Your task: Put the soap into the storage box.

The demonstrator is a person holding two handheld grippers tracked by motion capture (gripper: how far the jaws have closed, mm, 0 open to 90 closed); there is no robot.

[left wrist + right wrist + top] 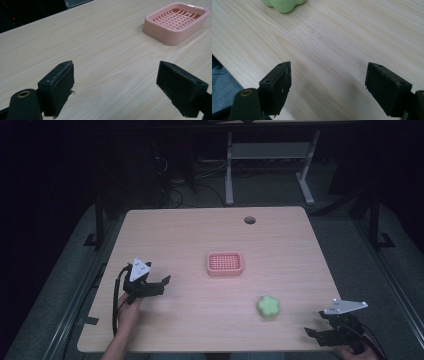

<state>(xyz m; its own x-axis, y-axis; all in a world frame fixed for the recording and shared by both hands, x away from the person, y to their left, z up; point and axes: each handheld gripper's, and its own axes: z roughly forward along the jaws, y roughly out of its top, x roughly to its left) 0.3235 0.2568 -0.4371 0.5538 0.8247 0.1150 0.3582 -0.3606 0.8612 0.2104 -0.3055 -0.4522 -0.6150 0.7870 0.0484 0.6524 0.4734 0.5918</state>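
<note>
Green flower-shaped piece (268, 306) lying free near the front right of the table (280, 227), well short of the front edge. Right gripper (327, 332) at the front right corner, jaws spread wide, empty; piece ahead and to its left, near but apart. In the right gripper view, green piece (284, 4) at the top edge, left of the line between the open jaws, so a swing left and a reach forward probably needed to bracket it. No clear long axis: rounded, lobed, about as wide as deep. Left gripper (159, 285) near the left edge, jaws likewise wide apart and empty, well apart from the piece. Pink slatted tray (225, 263) mid-table, back-left of the piece. Right hand clearly nearer.
</note>
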